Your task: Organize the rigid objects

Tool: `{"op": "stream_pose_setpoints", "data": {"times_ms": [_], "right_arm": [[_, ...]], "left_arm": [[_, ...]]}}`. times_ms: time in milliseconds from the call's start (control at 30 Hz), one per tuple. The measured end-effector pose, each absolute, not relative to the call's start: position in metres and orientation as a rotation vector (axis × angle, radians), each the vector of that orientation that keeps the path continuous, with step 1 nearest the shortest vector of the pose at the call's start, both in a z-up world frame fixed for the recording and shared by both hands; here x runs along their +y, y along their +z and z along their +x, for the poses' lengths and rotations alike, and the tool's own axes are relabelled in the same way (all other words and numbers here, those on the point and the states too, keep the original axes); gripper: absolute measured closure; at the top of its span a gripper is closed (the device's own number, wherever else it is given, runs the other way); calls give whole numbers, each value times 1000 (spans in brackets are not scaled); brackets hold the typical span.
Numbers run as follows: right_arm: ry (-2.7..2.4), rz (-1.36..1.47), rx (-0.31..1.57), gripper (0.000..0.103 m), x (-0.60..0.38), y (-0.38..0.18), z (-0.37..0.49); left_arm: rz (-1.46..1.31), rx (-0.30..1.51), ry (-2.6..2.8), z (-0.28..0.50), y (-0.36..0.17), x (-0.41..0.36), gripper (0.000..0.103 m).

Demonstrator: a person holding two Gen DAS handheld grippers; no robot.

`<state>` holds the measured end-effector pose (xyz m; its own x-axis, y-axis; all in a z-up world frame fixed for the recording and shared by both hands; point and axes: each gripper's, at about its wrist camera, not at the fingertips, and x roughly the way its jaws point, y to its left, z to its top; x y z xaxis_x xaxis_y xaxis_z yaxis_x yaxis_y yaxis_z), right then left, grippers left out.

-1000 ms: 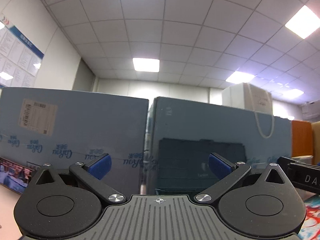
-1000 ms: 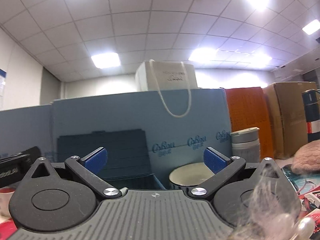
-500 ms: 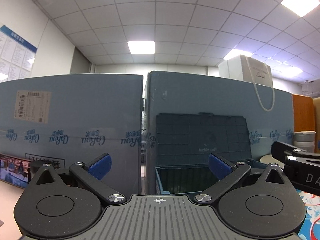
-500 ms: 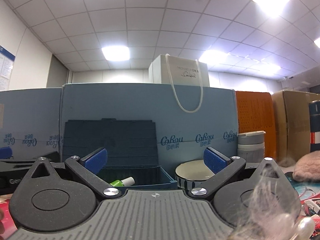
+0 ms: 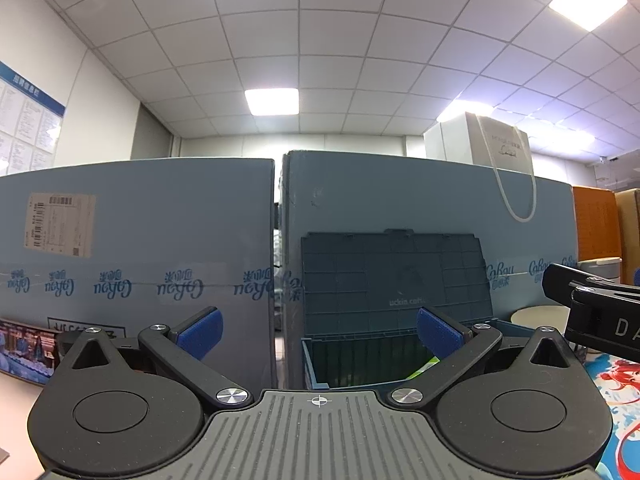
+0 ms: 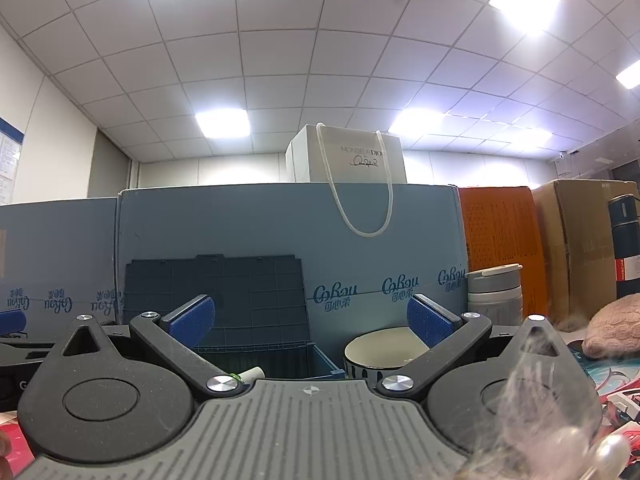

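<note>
A dark blue crate (image 5: 394,280) stands open with its lid up against a big blue carton, and also shows in the right wrist view (image 6: 256,308). A green and white tube (image 6: 248,375) lies inside it. My left gripper (image 5: 318,330) is open and empty, in front of the crate. My right gripper (image 6: 308,318) is open and empty, facing the crate's right corner and a round bowl (image 6: 380,352) beside it. The right gripper's body (image 5: 596,312) shows at the right of the left wrist view.
Two blue cartons (image 5: 140,240) form a wall behind. A white paper bag (image 6: 348,160) sits on top. A grey lidded cup (image 6: 496,292), an orange box (image 6: 500,248), a brown carton (image 6: 580,240), a dark flask (image 6: 626,248) and a pink soft thing (image 6: 616,332) are at right.
Both views have tilted down and come nearer: the crate's inside and the tube now show, and the bowl sits fuller in view. Both grippers stayed open.
</note>
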<state>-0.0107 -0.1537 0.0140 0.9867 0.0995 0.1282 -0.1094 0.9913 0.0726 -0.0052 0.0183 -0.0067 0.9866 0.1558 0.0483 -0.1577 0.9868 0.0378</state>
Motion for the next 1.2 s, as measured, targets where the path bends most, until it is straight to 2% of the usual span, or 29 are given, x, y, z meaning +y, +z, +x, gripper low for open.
{"op": "stream_pose_setpoints", "data": {"times_ms": [1200], "right_arm": [[115, 80, -123, 0, -154, 14, -11]], "left_arm": [[50, -30, 140, -7, -7, 17, 0]]}}
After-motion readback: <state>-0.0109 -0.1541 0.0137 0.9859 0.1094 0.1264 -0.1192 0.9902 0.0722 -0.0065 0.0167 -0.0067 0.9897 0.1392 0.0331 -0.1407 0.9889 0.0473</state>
